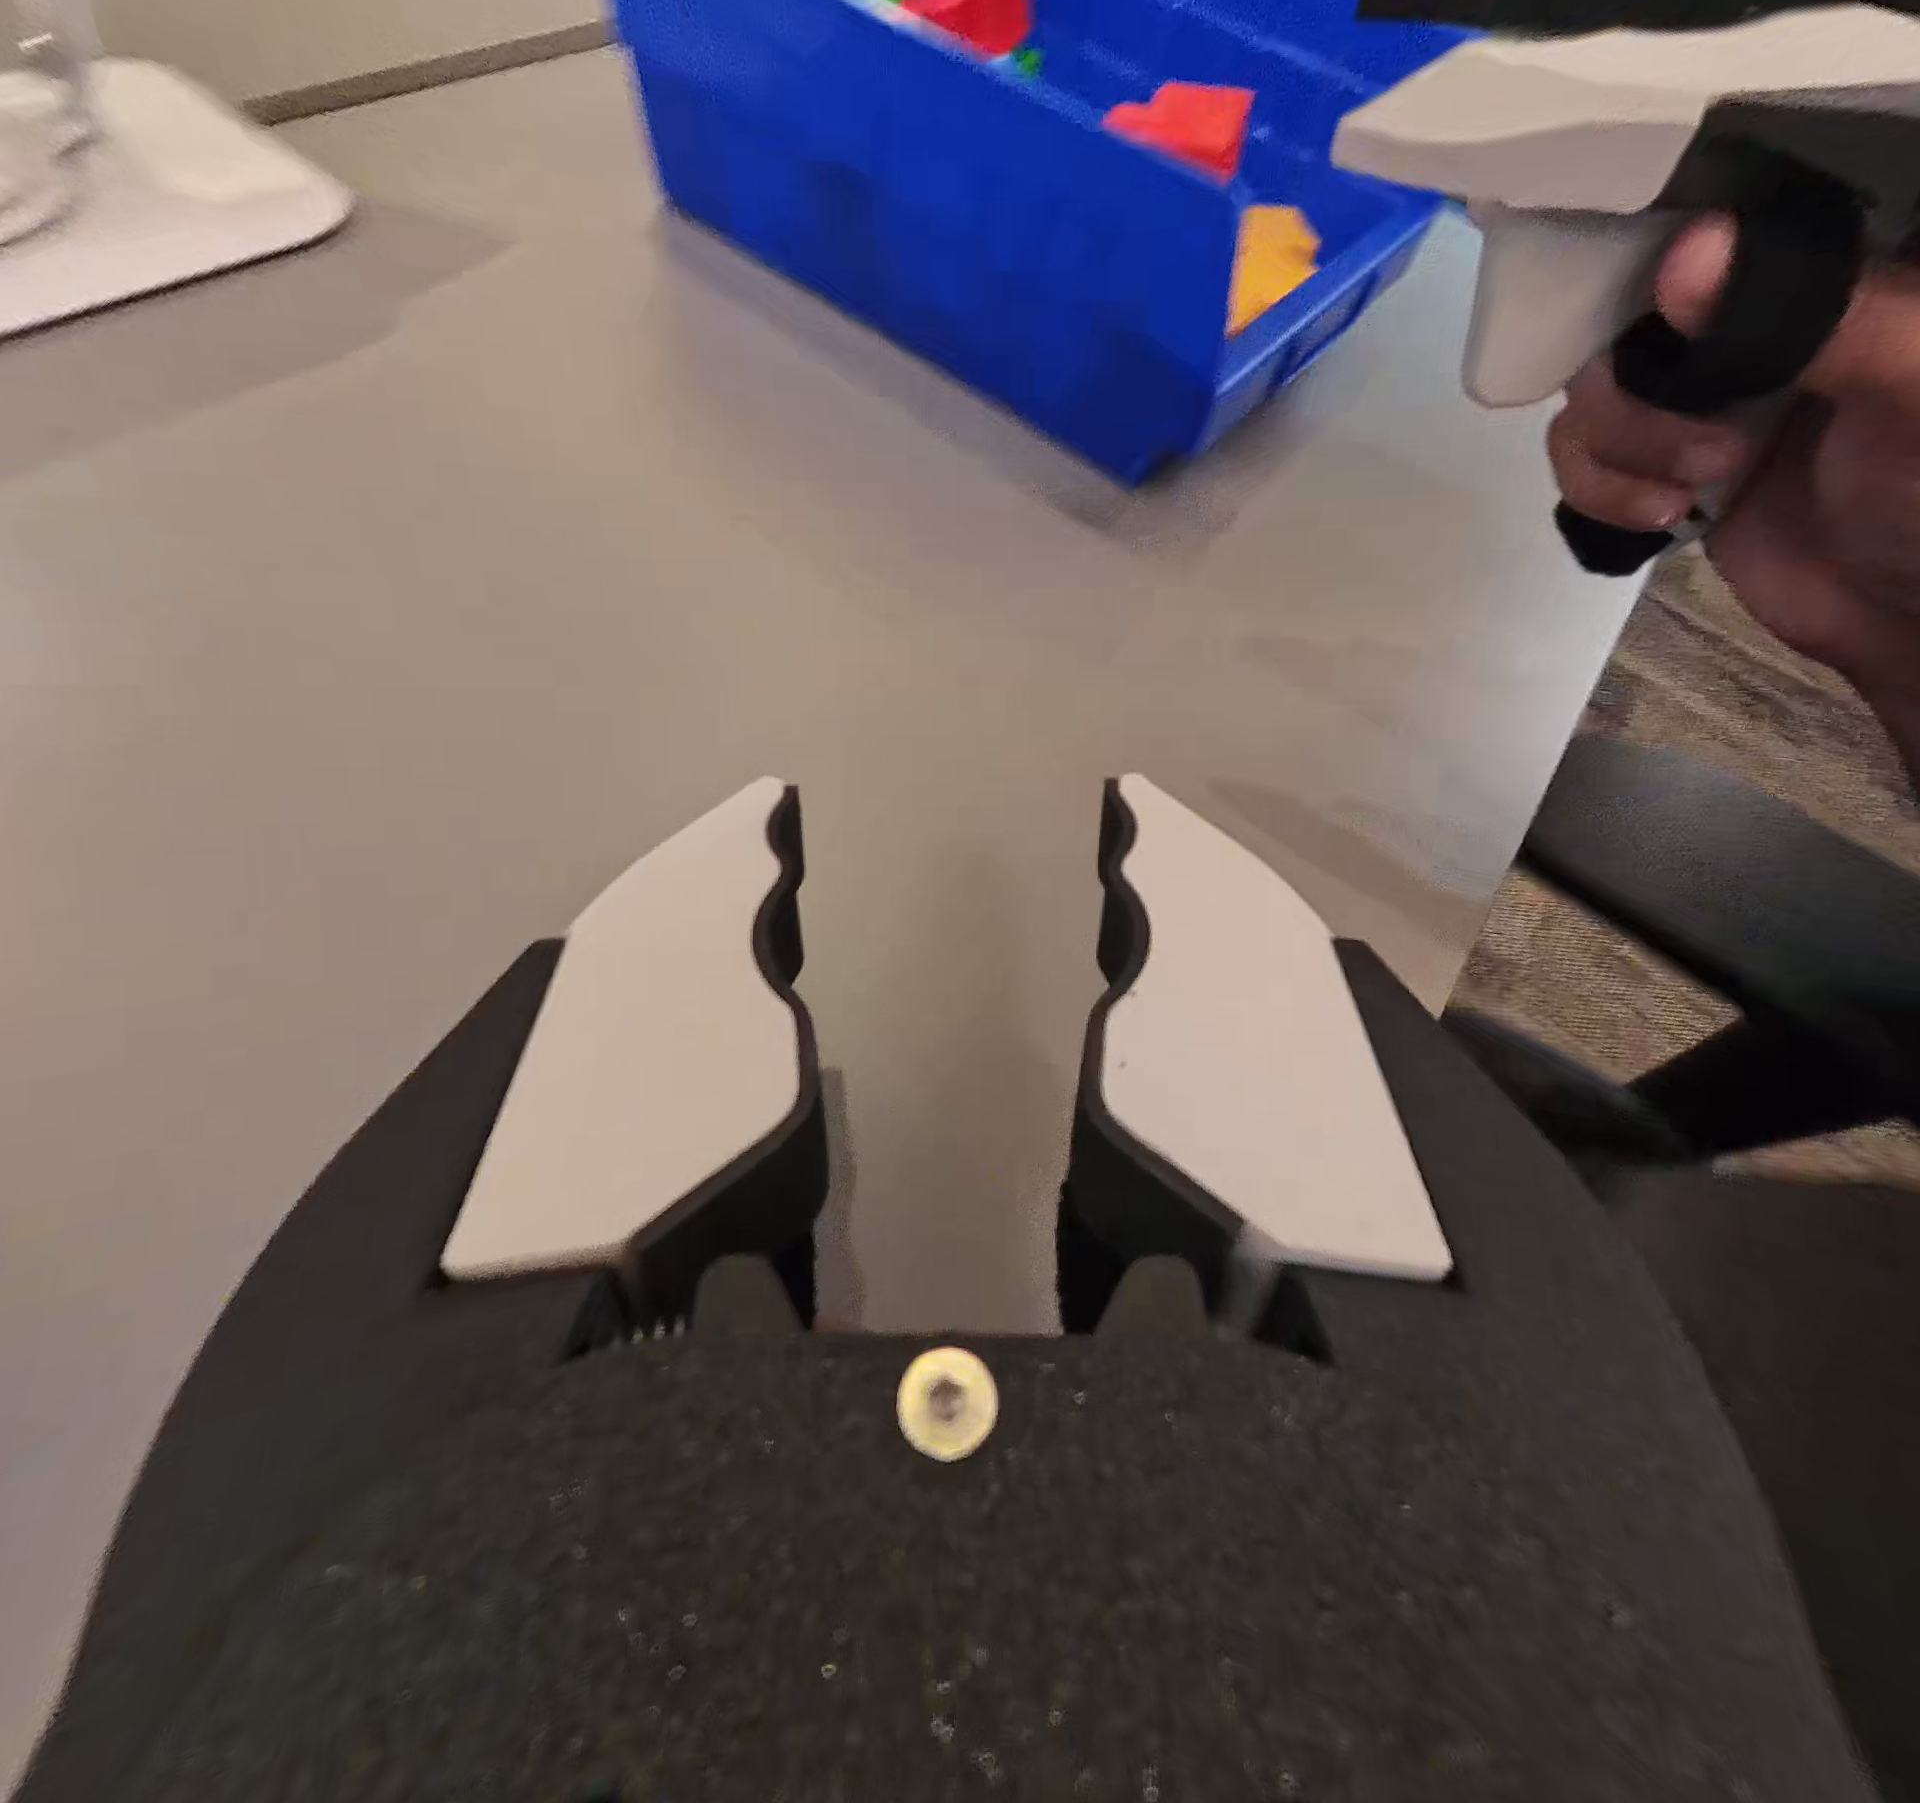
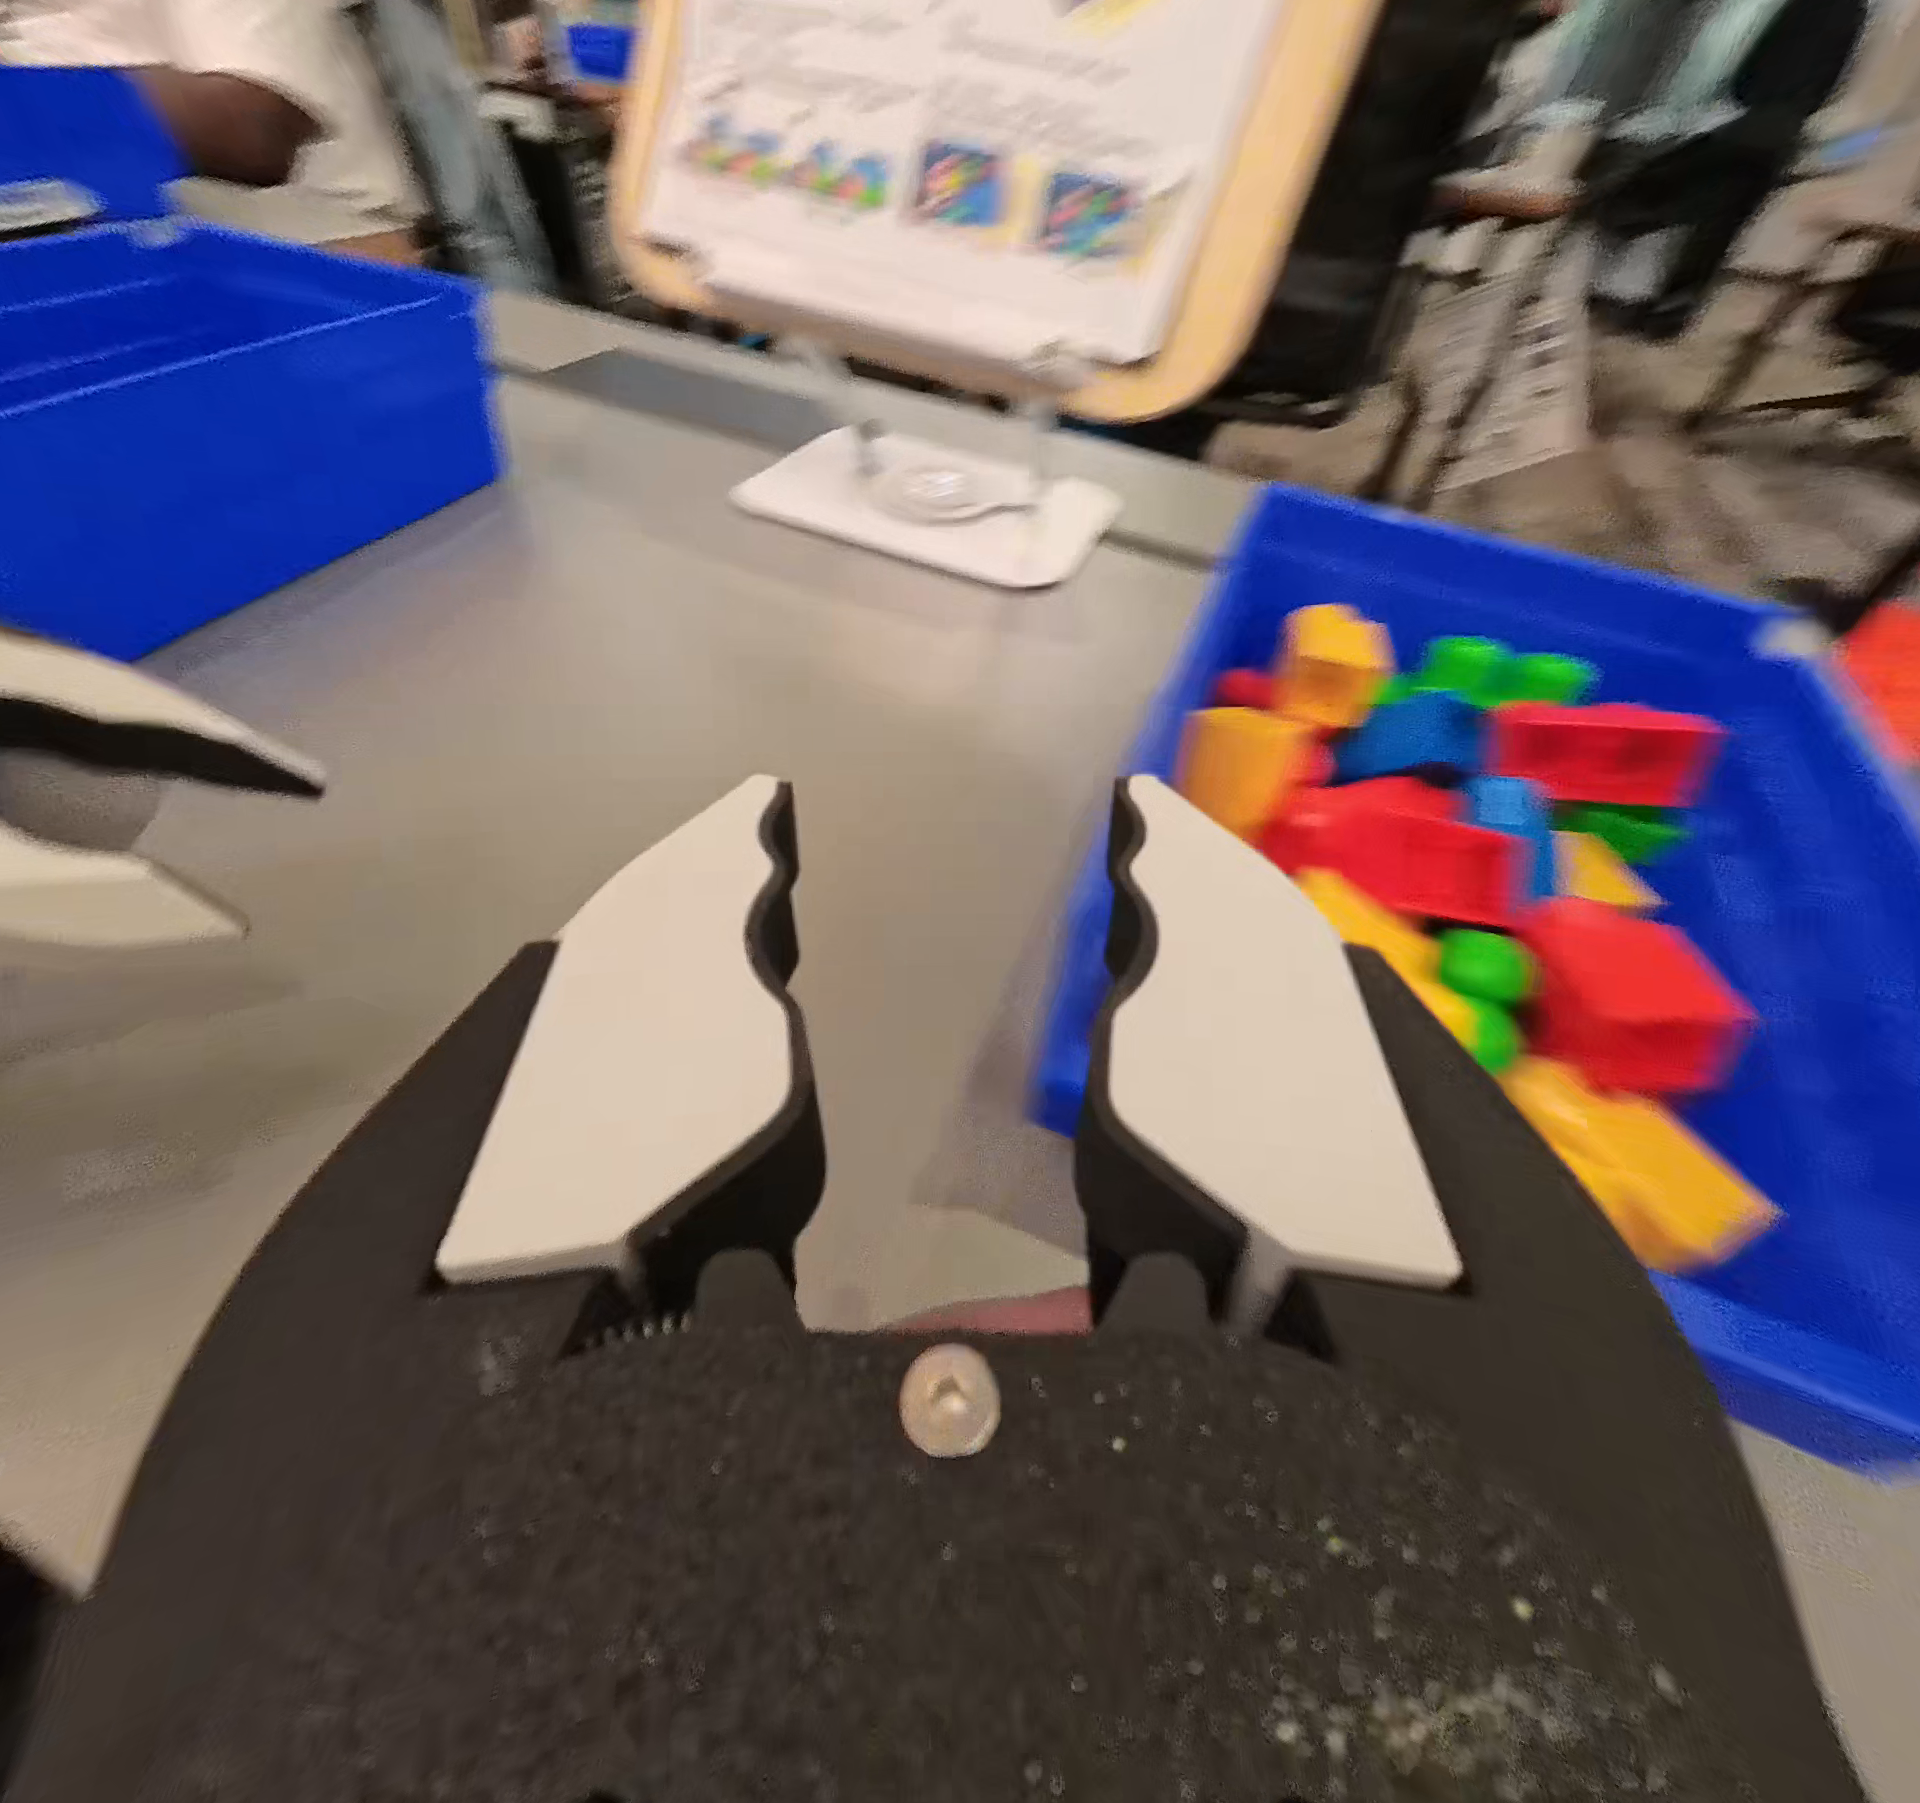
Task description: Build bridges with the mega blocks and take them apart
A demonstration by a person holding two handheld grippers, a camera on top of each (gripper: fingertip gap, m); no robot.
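Grey desk (image 2: pixel 644 673) with bins and a stand

On it we see a blue bin (image 2: pixel 1849 1078) of mega blocks (image 2: pixel 1621 1005) at right, a second blue bin (image 2: pixel 208 423) at far left, and a white stand base (image 2: pixel 935 517) between them

The left gripper (image 1: pixel 951 797) hovers level, jaws parted, nothing between its fingers. The right gripper (image 2: pixel 954 797) does likewise, jaws apart and empty. A hand (image 1: pixel 1766 465) at the far right grips the right gripper's black handle.
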